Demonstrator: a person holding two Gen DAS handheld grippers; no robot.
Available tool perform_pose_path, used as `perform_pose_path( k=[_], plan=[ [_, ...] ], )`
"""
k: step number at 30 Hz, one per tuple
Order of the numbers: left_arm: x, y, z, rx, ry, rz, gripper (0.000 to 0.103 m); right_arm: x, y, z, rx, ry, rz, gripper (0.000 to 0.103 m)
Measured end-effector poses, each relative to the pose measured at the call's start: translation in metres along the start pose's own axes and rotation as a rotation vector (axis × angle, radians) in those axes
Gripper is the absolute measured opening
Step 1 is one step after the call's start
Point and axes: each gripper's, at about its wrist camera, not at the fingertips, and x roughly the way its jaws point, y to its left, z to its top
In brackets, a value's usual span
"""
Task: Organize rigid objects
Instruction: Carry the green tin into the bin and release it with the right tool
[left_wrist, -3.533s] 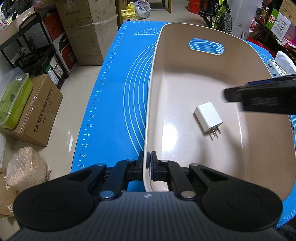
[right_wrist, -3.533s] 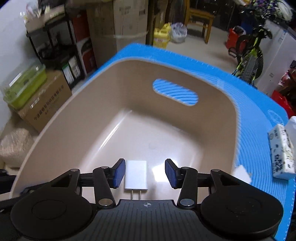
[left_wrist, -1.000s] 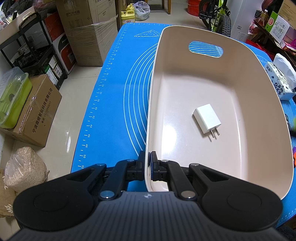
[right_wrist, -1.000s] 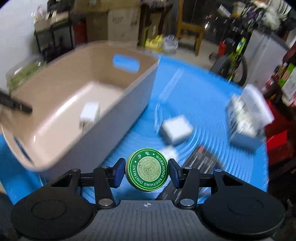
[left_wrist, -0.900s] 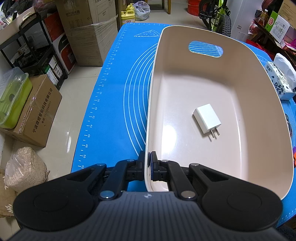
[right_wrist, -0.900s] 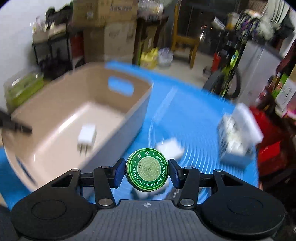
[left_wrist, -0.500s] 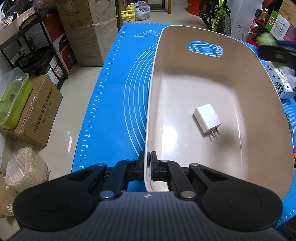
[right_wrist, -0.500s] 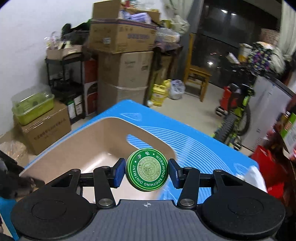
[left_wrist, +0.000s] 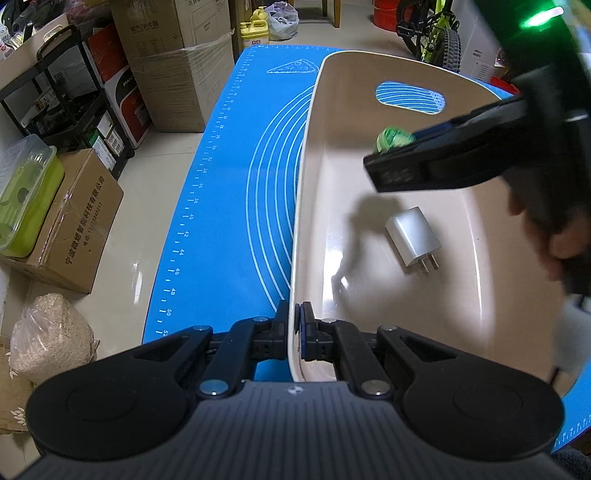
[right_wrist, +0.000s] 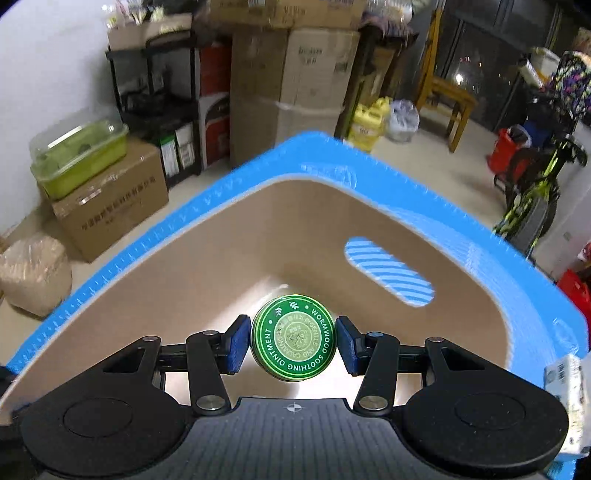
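Two sets of tongs in play here. Our left tongs (left_wrist: 294, 328) are pressed together on the near rim of the beige tub (left_wrist: 306, 206), one pad inside the wall and one outside, pinning it down on the blue mat (left_wrist: 229, 206). Our right tongs (right_wrist: 293, 338) are pinching the green ointment tin (right_wrist: 293, 338) by its edges, lid facing back at the camera, and they hang over the inside of the tub, toward the far end below the handle slot (right_wrist: 388, 273).

From the left side we can see the tin (left_wrist: 393, 138) poking out past the dark finger (left_wrist: 410, 170) of the right tongs, well above the tub floor. A white charger (left_wrist: 413, 238) already lies on that floor, nearer to our left tongs than the tin is.

Our take on doing this bit well: bring the tin lower before letting go, since it's round and held on edge, so from this height it would probably bounce or roll. Aim for the bare floor beyond the charger so the two don't knock. Keep the left tongs clamped so the tub doesn't slide.
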Motion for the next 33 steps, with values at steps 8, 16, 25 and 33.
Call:
perform_pose_path(
  k=[8,16,25,33],
  plan=[
    [0.001,0.0,0.001,-0.001,-0.001,-0.006,0.007,0.031,0.001,-0.006,0.02,0.088,-0.01,0.055],
    [0.001,0.001,0.001,-0.001,0.0,-0.006,0.007,0.041,-0.001,-0.015,0.02,0.153,-0.039,0.055],
    [0.002,0.001,0.001,0.0,0.0,-0.006,0.007,0.039,0.0,-0.015,0.023,0.167,-0.046,0.062],
    [0.002,0.002,0.003,-0.002,0.0,-0.009,0.007,-0.019,-0.017,-0.01,0.036,0.056,-0.023,0.064]
  ],
)
